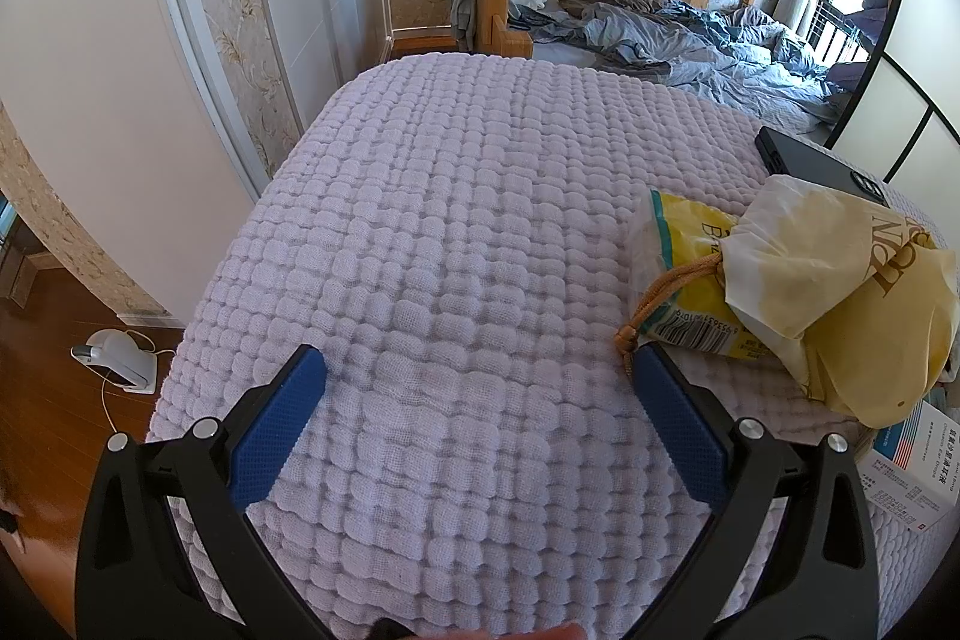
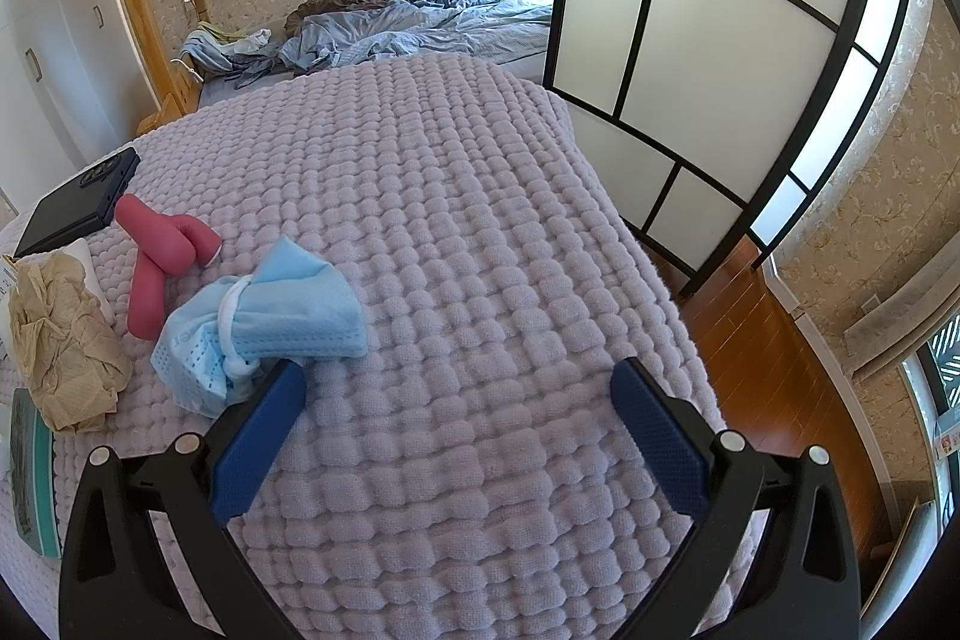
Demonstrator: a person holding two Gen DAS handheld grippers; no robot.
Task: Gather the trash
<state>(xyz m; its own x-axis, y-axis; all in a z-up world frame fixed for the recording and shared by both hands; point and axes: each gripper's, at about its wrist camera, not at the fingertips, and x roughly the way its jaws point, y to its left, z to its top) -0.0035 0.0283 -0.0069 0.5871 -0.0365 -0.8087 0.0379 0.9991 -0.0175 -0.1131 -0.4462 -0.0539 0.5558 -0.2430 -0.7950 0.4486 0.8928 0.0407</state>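
A wide stretch of lavender quilted bed [image 1: 456, 220] lies bare ahead of both grippers, dropping off to wood floor [image 2: 774, 340] on the right. The left gripper [image 1: 480, 382] has its jaws spread wide, holding nothing; a yellow wrapper [image 1: 678, 262] and crumpled paper bag [image 1: 840, 292] sit just beside its right finger. The right gripper [image 2: 456, 388] is likewise spread and empty, its left finger touching a blue face mask [image 2: 264, 322].

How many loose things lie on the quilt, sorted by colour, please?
Blue: 1, mask
Pink: 1, toy
Black: 1, phone
Tan: 1, crumpled paper
Yellow and white: 2, packet and bag
White: 1, leaflet
Total: 7
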